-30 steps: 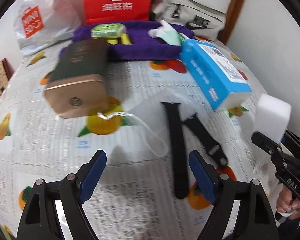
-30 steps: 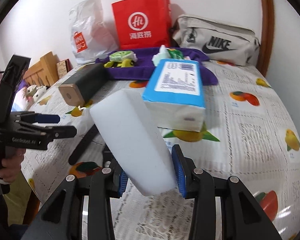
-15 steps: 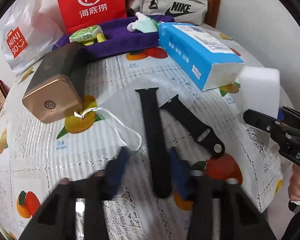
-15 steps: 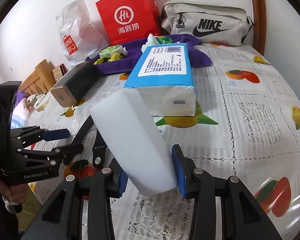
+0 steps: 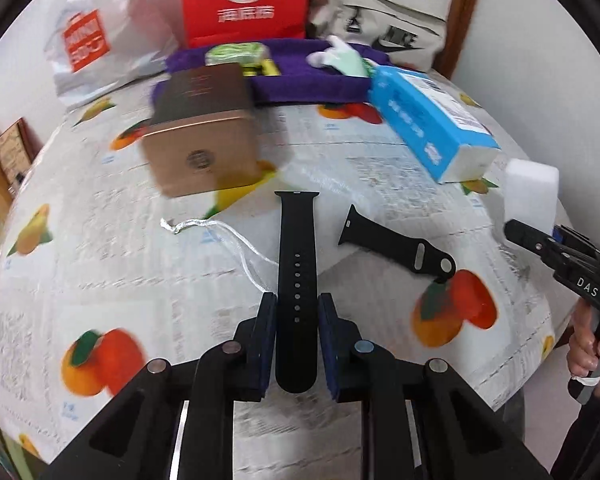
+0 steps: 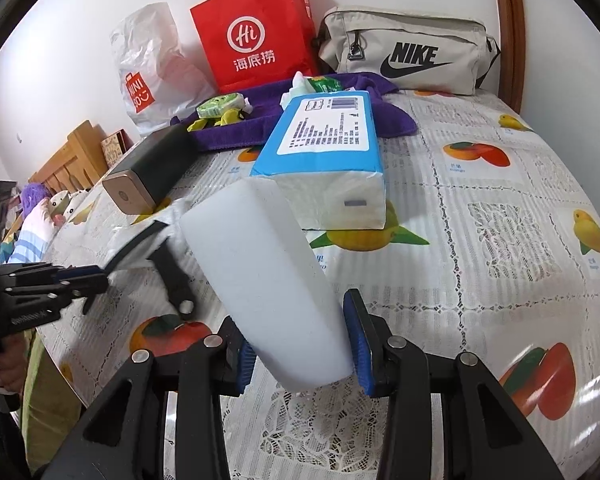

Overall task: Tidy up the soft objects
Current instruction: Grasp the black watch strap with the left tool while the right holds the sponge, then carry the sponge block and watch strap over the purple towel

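A long black watch strap (image 5: 298,248) lies lengthwise between the pads of my left gripper (image 5: 297,298); the jaws are closing and the pads press on its two edges. From the right wrist view, that strap (image 6: 136,240) slants up from the left gripper (image 6: 96,276). A shorter black strap (image 5: 396,240) lies on the tablecloth to its right. My right gripper (image 6: 292,308) is shut on a white sponge block (image 6: 260,272), held tilted above the table. The sponge (image 5: 532,192) also shows at the right edge of the left wrist view.
A blue tissue pack (image 6: 324,148), a dark box with a gold end (image 5: 202,136) and a white cord (image 5: 236,240) lie on the fruit-print cloth. At the back are a purple cloth (image 6: 260,128) with small items, a red bag (image 6: 256,36), a white bag (image 6: 152,64) and a grey bag (image 6: 408,52).
The left gripper's jaws went from wide open to closed around the long strap, and the hand shifted over it. The right gripper keeps the sponge with only a slight roll.
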{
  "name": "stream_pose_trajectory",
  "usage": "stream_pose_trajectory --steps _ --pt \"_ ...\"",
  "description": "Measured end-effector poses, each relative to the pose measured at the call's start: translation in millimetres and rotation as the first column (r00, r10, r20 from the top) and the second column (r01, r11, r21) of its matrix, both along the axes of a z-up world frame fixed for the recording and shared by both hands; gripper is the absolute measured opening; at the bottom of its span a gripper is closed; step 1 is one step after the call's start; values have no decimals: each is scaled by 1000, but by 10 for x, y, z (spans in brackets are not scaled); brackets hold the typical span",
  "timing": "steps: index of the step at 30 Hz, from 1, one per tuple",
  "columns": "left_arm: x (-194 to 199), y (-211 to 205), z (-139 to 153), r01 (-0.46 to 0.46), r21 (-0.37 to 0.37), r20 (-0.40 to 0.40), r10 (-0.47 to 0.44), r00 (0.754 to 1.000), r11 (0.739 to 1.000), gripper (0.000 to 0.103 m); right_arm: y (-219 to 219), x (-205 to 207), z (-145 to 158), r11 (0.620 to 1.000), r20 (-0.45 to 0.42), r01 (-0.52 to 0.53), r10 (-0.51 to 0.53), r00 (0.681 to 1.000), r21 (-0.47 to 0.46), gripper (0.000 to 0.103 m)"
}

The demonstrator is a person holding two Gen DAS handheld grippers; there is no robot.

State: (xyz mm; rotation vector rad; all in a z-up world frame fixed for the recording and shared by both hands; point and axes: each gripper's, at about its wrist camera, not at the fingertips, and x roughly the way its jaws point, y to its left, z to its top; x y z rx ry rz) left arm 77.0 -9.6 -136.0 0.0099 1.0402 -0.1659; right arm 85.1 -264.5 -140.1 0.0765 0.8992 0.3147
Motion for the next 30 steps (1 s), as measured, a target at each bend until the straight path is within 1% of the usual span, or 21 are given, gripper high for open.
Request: stream_pose_trajectory --steps 1,2,4,5,7,8,11,12,14,16,19,22,24,26,29,30 --pt "-8 51 10 -15 -7 5 15 1000 1000 20 5 2 -3 1000 -2 -1 1 1000 0 40" --pt "-16 112 23 -23 -32 5 24 1000 999 20 14 2 -1 1000 -2 -4 4 1000 1 40" --pt "3 150 14 -18 -68 -7 18 1000 997 20 32 -1 1 1000 -1 -10 10 1000 2 40" --pt "14 136 -12 -2 -70 -21 0 1000 998 20 46 0 -2 1000 -2 -14 14 1000 2 40" --pt "36 124 -45 -6 -65 -30 4 1000 998 20 68 7 -14 1000 -7 -22 22 1000 2 40" --pt "39 129 -44 -5 -79 -29 3 1000 997 21 83 11 -23 1000 -11 -26 26 1000 0 40" --pt "41 166 18 -13 -113 -14 11 1000 994 32 99 12 -45 999 -17 -33 33 999 -11 40" --pt "62 169 45 -18 -114 -1 18 1000 993 33 95 16 -52 999 -19 -32 32 999 -13 40" --pt "131 136 64 -18 -93 12 19 1000 996 33 82 38 -70 1000 -27 -28 28 999 -4 40" --pt "216 61 51 1 -70 21 1 1000 998 33 69 52 -81 1000 -32 -25 25 999 3 40" --pt "319 -26 7 20 -54 15 -19 1000 998 33 66 57 -90 1000 -35 -23 23 999 -5 40" --pt "432 -79 -103 2 -1 -15 -2 1000 1000 33 52 67 -104 1000 -39 -15 14 999 -15 40" --pt "442 -85 -128 1 18 -2 -1 1000 1000 32 41 72 -97 1000 -35 -9 8 999 -20 40" --pt "439 -92 -123 2 35 0 -2 1000 999 27 45 82 -88 1000 -31 -13 12 999 -28 40" --pt "441 -94 -127 18 45 -2 -18 1000 999 27 56 104 -94 999 -32 -19 18 999 -31 40" --pt "443 -96 -131 23 50 -2 -23 1000 998 30 63 109 -91 999 -25 -22 21 999 -31 40"
